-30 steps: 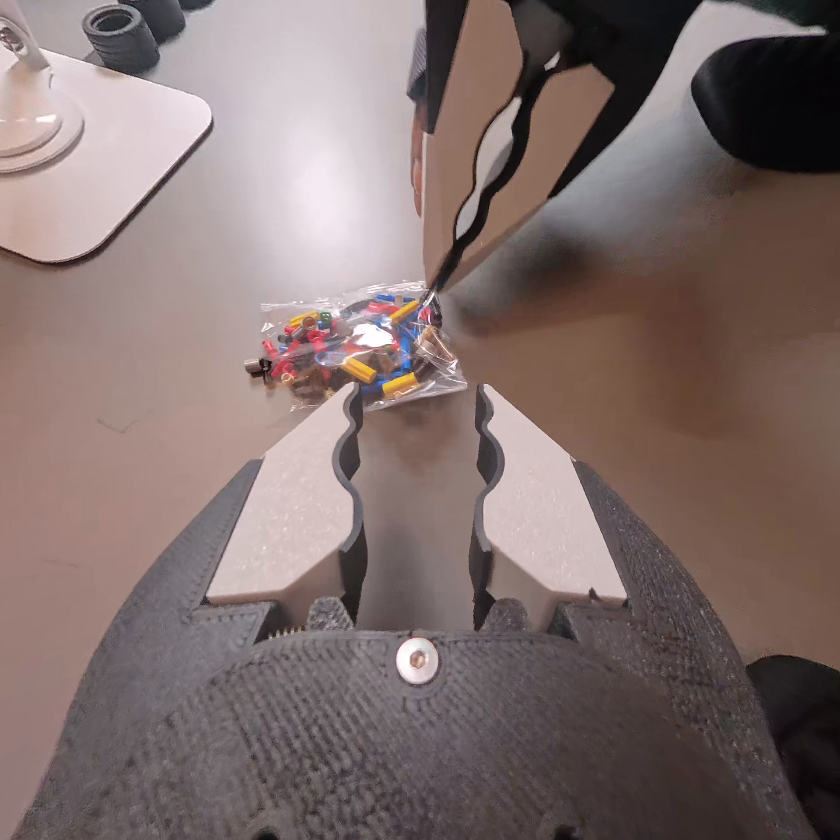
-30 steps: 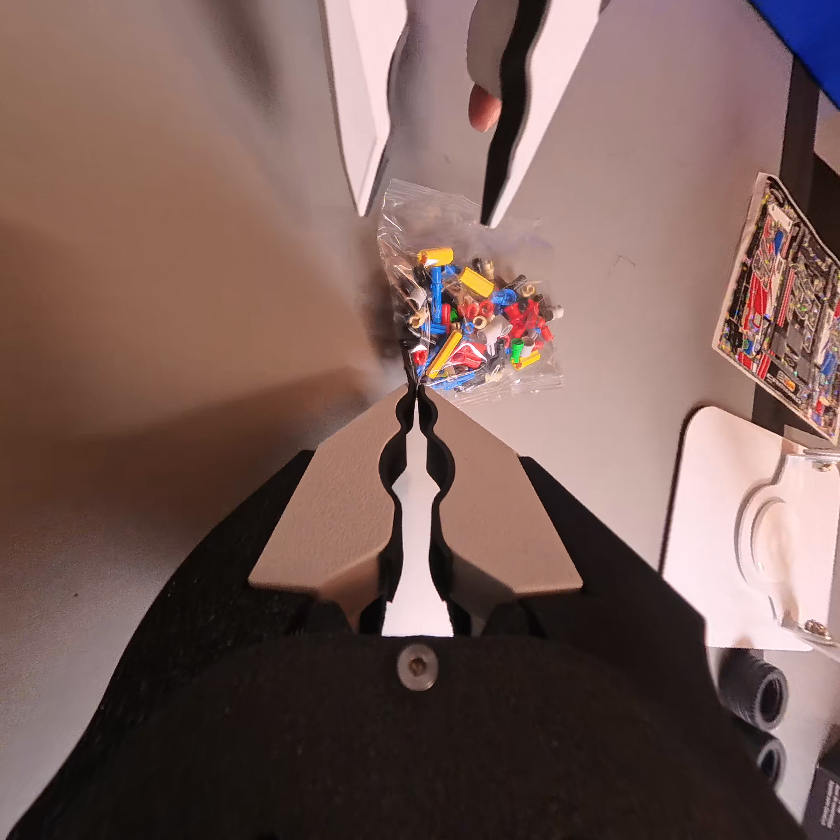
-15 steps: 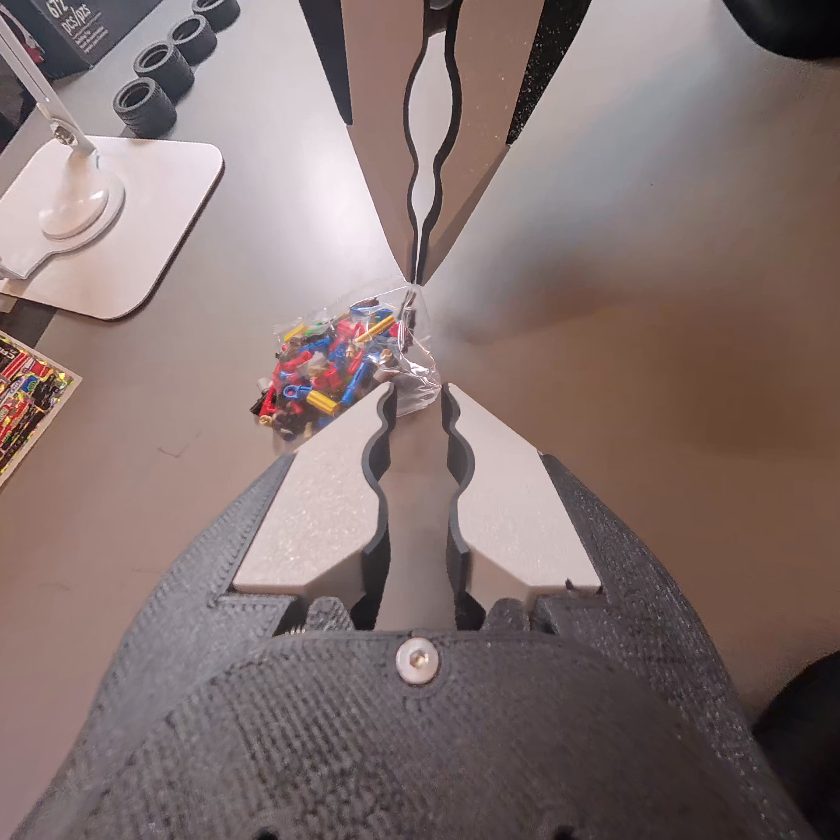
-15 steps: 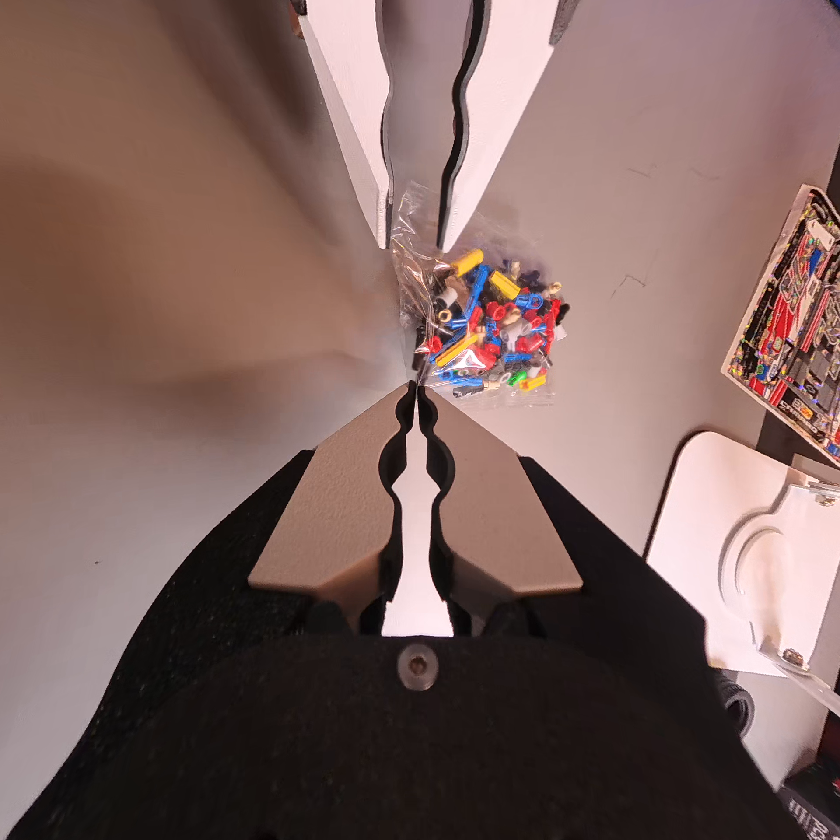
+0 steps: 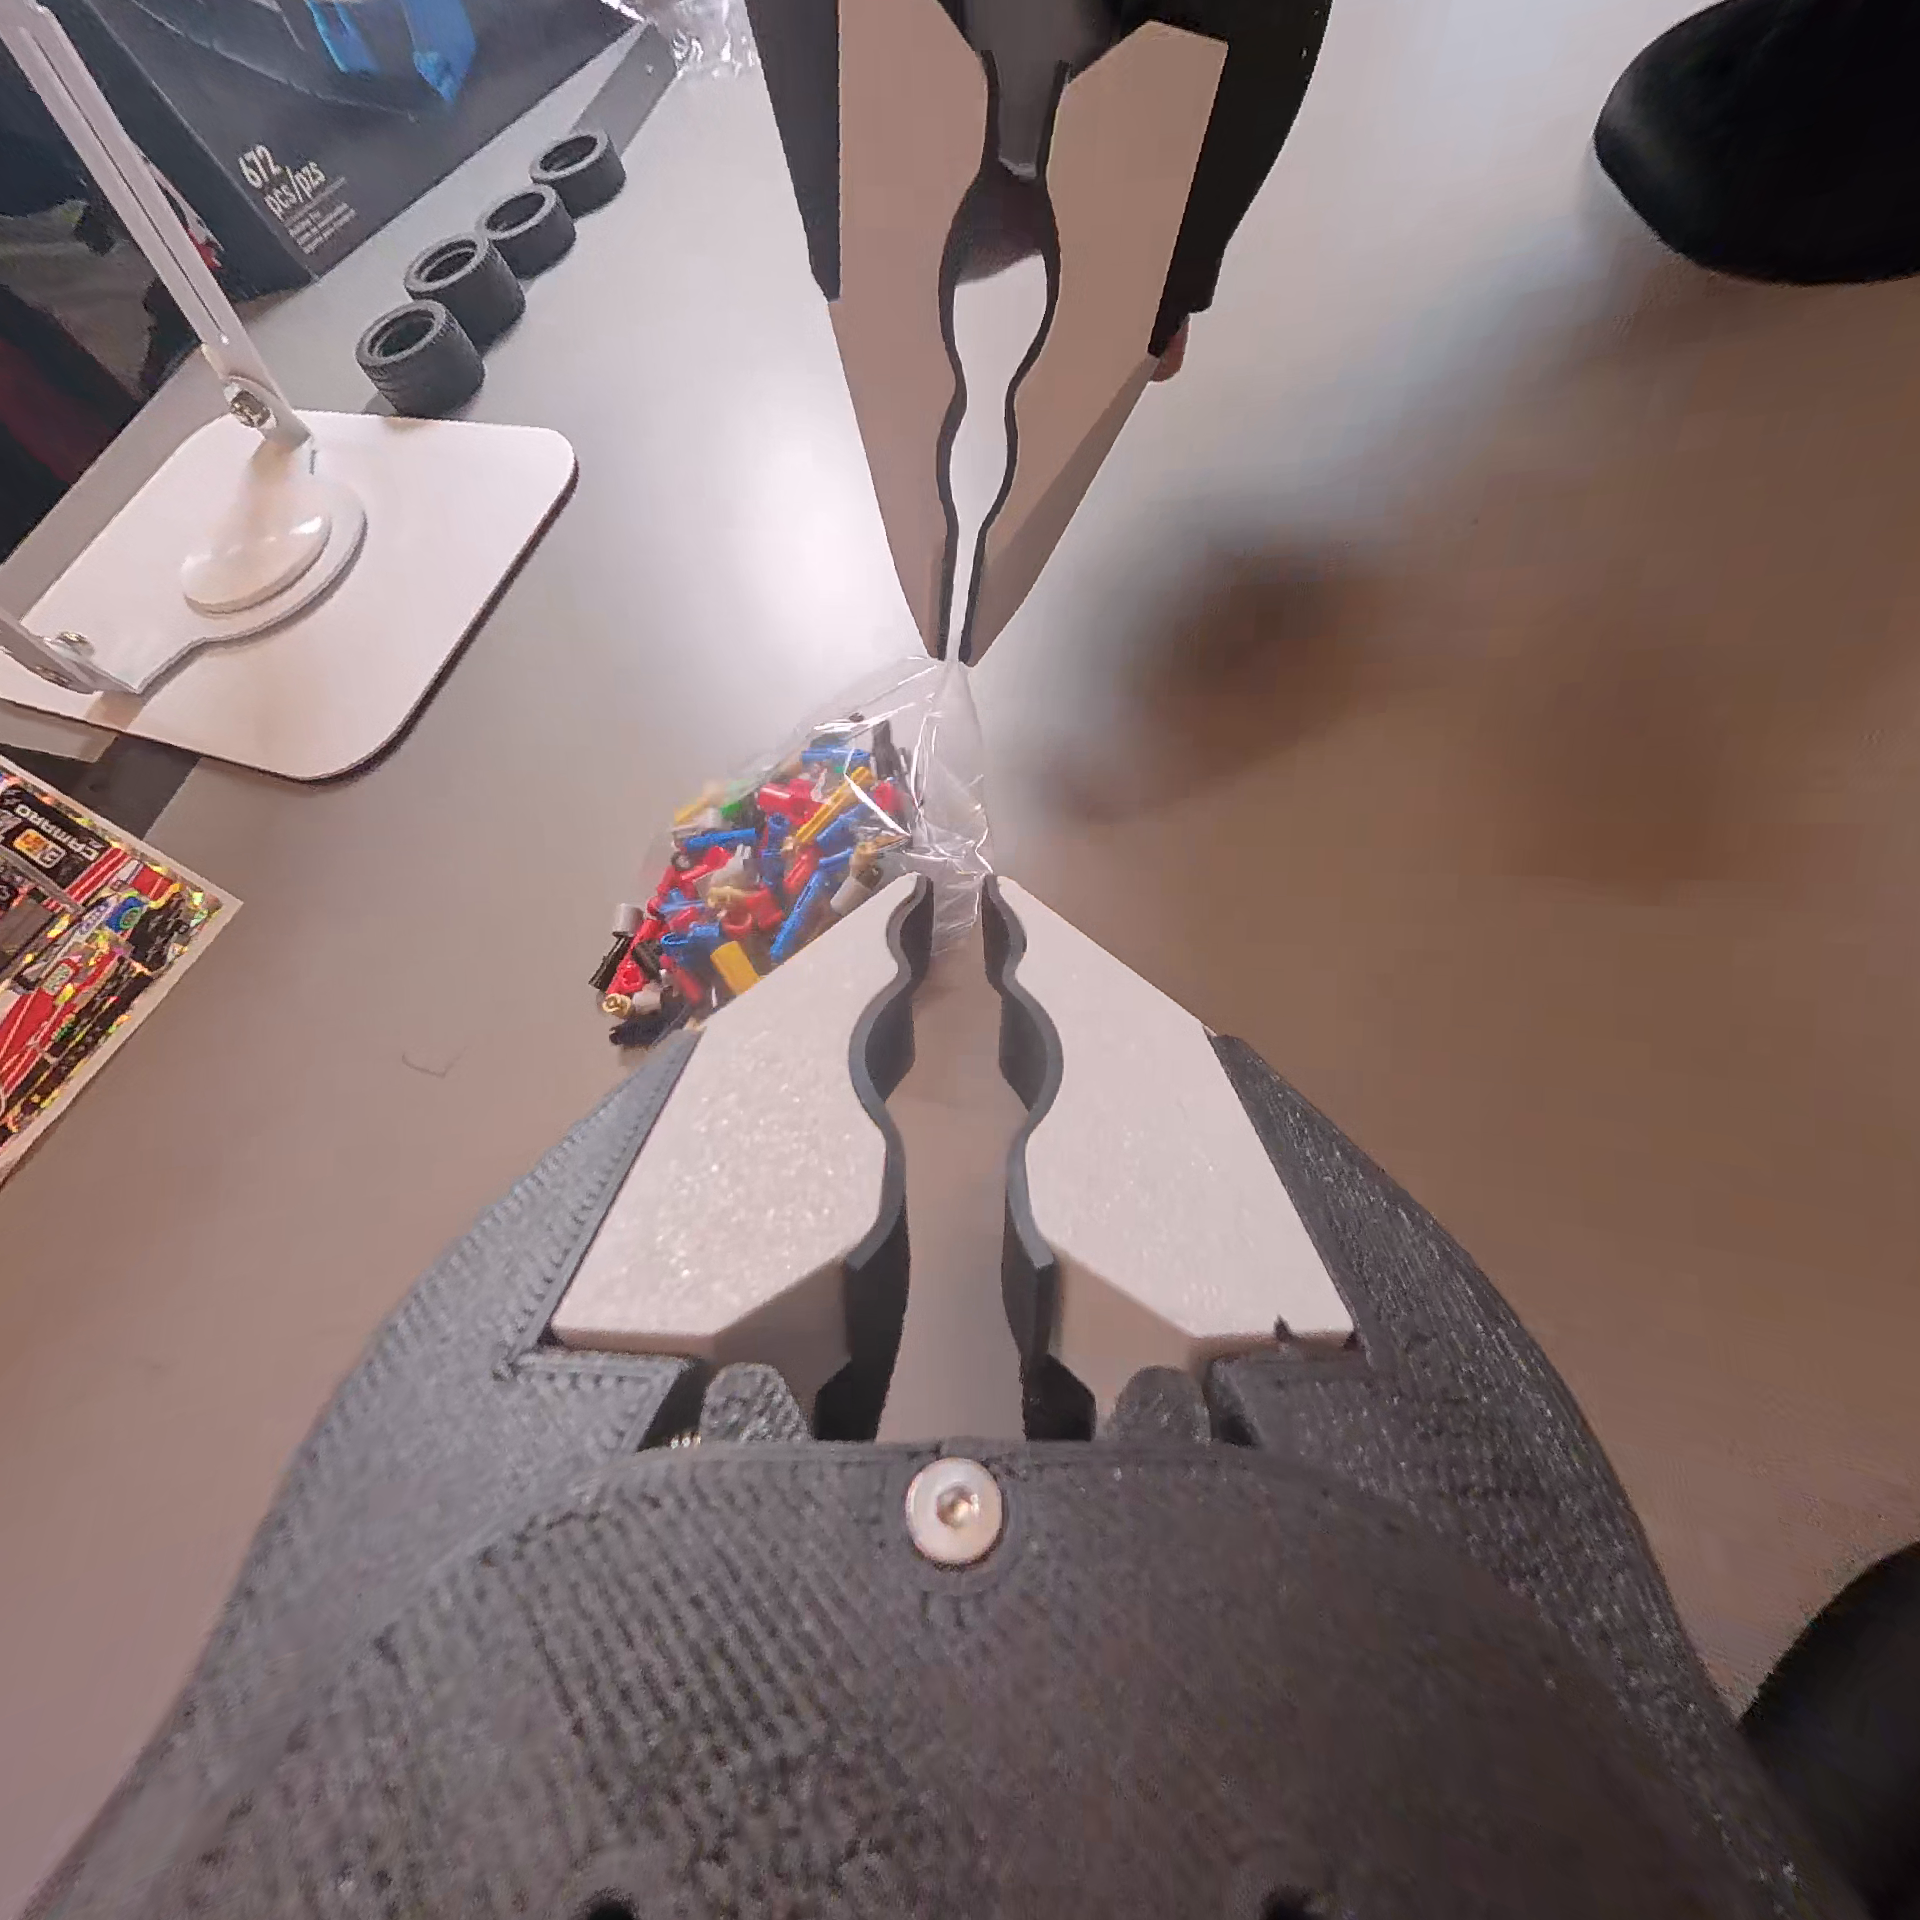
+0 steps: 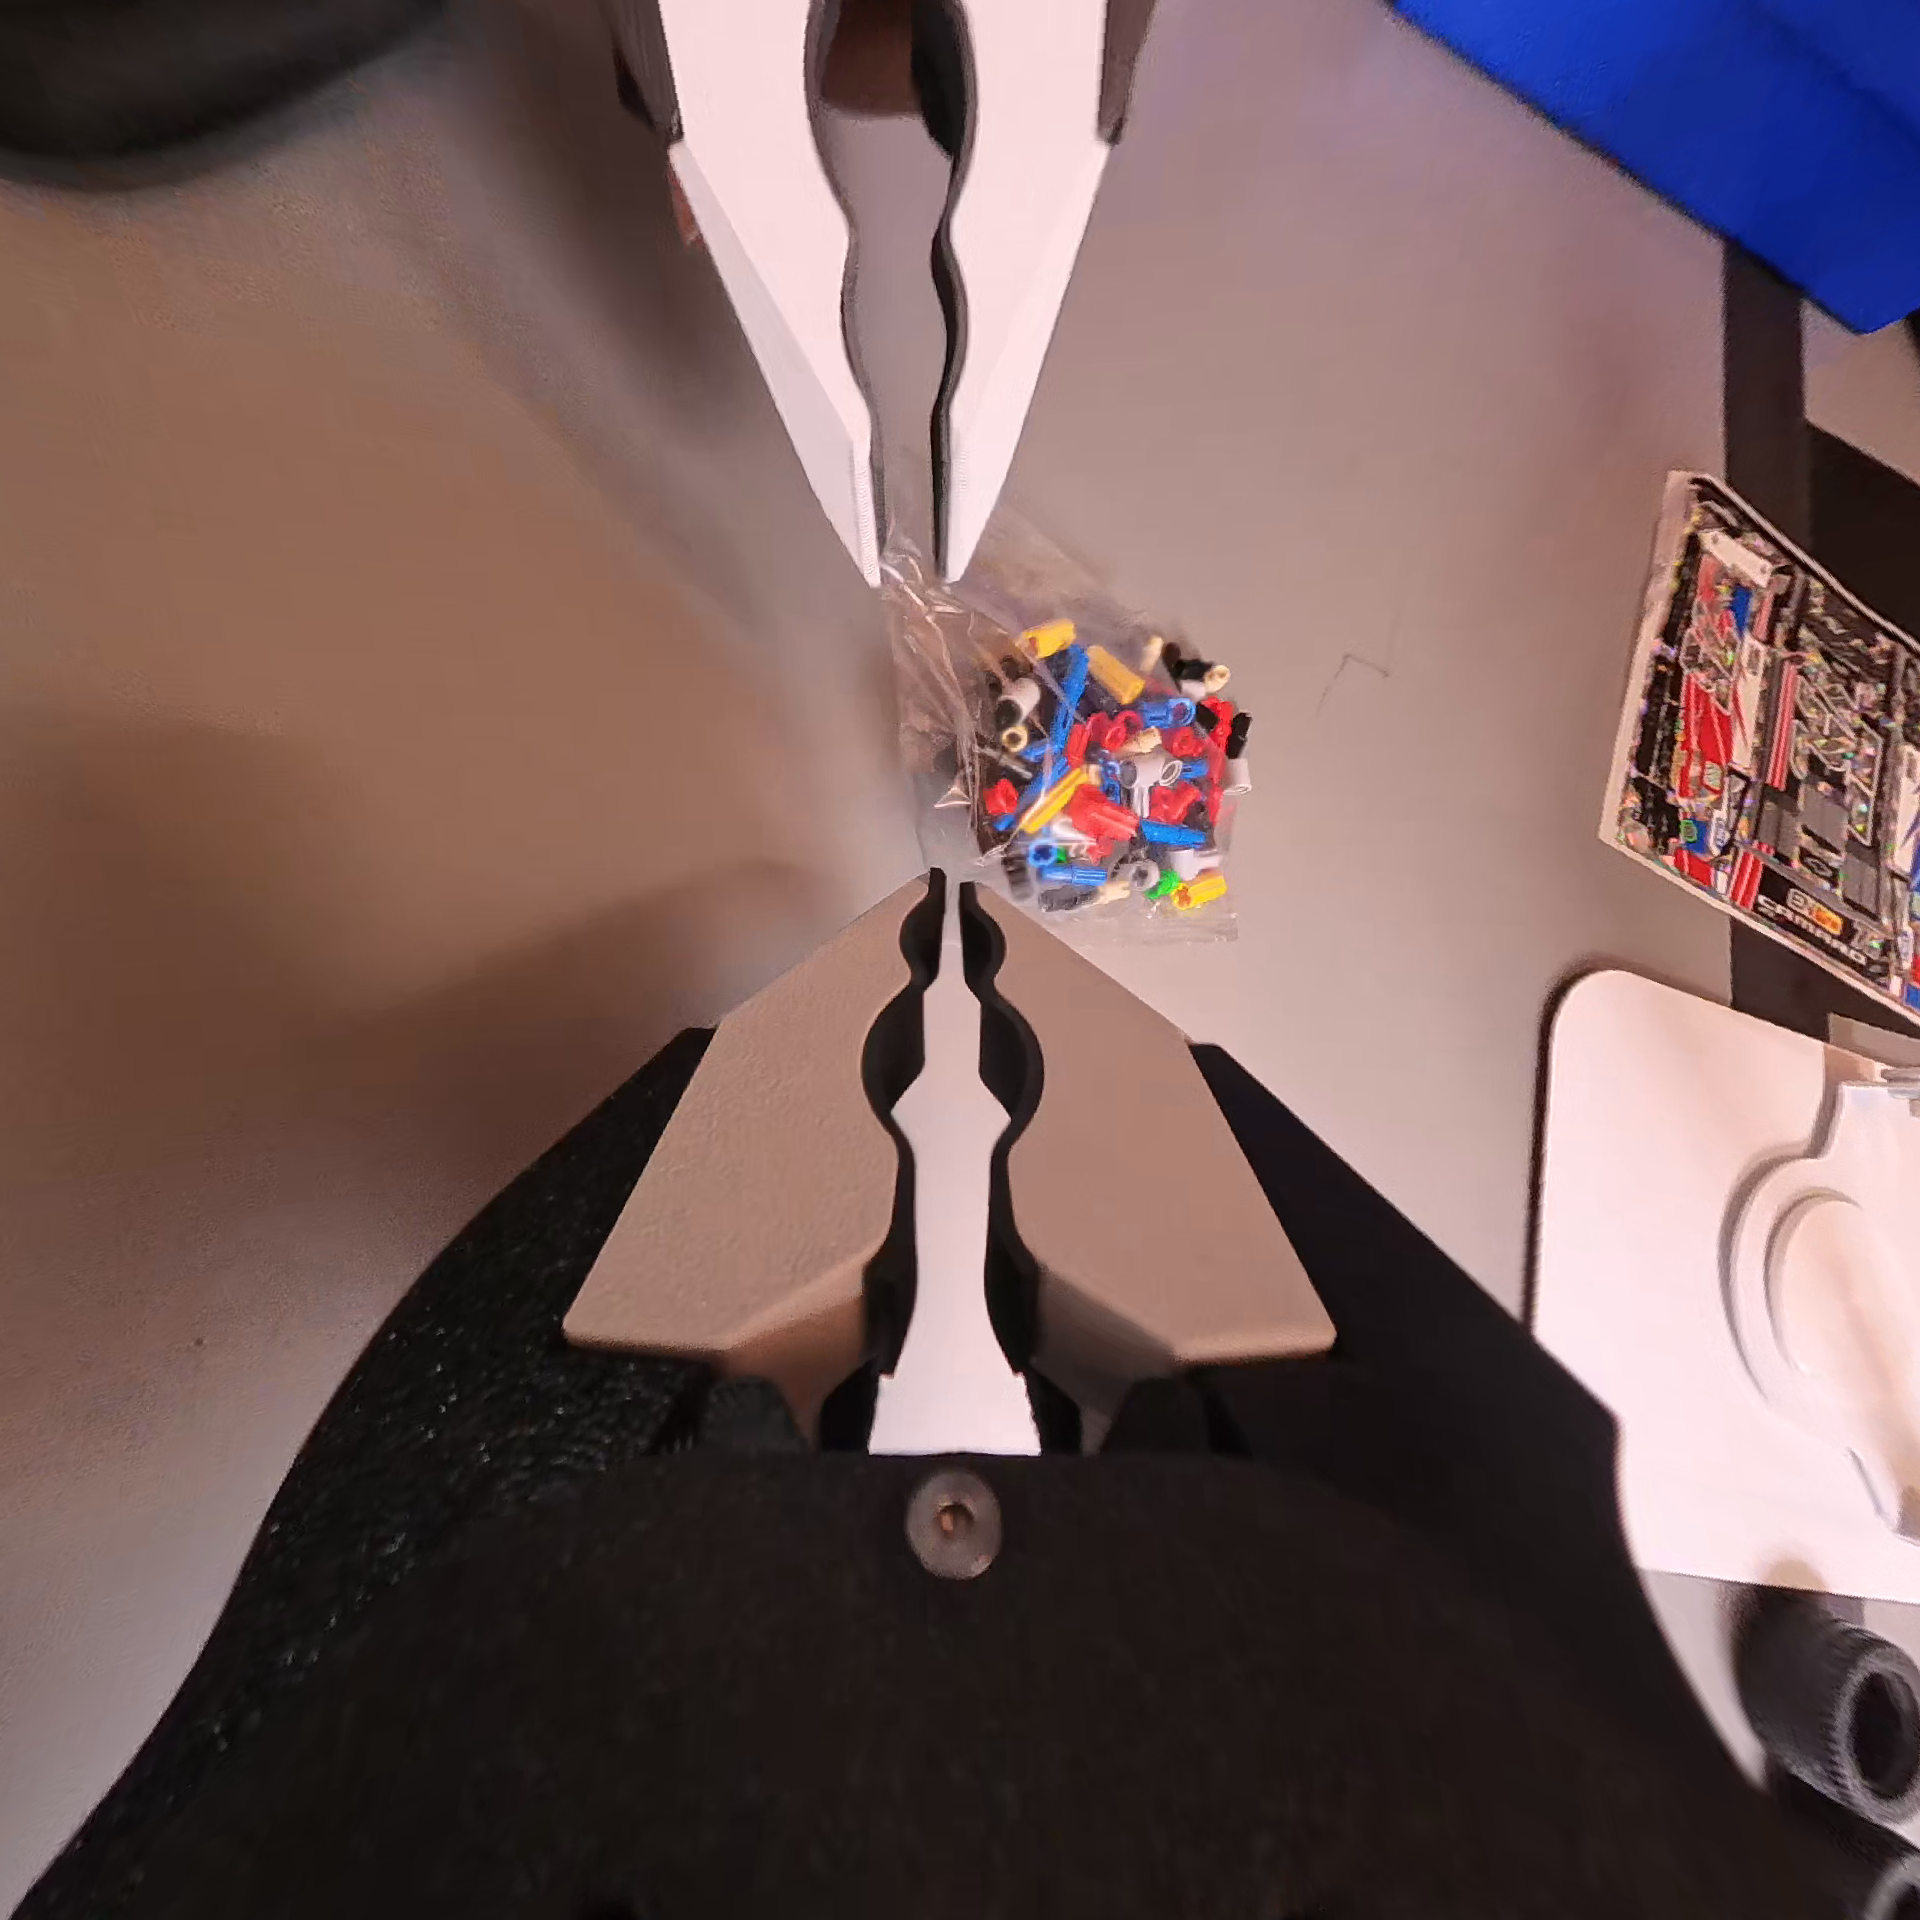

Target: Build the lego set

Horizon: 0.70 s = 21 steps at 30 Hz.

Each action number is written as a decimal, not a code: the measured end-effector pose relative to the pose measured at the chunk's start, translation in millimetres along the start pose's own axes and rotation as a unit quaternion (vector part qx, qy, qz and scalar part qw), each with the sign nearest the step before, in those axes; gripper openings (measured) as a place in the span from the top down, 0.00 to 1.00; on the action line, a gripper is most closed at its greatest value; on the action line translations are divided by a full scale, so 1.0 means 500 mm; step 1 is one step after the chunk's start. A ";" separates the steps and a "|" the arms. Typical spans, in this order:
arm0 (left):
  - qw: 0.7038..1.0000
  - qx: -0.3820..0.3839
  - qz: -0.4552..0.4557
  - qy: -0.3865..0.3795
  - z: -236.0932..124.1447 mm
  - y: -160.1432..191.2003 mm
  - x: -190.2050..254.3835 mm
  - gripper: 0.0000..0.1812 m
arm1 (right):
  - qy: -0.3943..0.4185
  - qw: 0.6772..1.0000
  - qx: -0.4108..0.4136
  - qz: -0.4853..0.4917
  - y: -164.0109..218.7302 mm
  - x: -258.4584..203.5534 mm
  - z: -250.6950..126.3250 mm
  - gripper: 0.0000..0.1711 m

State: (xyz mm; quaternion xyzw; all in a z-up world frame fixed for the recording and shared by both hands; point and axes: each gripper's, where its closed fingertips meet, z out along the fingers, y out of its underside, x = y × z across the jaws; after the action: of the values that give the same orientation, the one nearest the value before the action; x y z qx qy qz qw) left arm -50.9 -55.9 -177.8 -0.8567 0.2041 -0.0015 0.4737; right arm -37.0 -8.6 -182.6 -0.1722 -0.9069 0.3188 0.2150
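Bag: clear plastic bag of small lego parts [image 5: 774, 883], mixed red, blue, yellow, black, on the grey table [image 5: 1455, 935]; one edge gathered up and stretched between the two grippers, the pile of parts slumped to one side.
Right gripper [image 6: 951, 904]: jaws nearly closed, tips pinching a corner of the bag's film; only a thin slit between them.
Left gripper [image 5: 956, 894]: jaws narrowed to a small gap at the tips, with the opposite end of the bag's edge lying between them; whether the tips actually grip the film, cannot tell.
Facing: the two grippers point at each other, tip to tip, with the bag's edge spanning between.
Surroundings: white stand base [image 5: 312, 592] near the bag; sticker sheet [image 5: 73, 956] at the table edge; four black tyres [image 5: 488, 270] in a row beside a dark box [image 5: 343, 125], beyond the stand.
Obstructions: each gripper's body covers the table beneath it; a dark sleeve [image 5: 1766, 135] sits at the far corner.
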 end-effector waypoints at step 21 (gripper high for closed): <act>0.998 0.055 -0.025 -0.028 -0.039 -0.026 -0.033 0.99 | 0.115 0.986 0.047 -0.114 -0.020 0.060 0.000 1.00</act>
State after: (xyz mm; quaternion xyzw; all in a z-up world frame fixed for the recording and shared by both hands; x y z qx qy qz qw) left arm -65.4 -59.9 -153.5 -0.8339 0.1690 -0.0003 0.5254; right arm -64.2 -2.4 -167.5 -0.0930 -0.8737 0.3125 0.3609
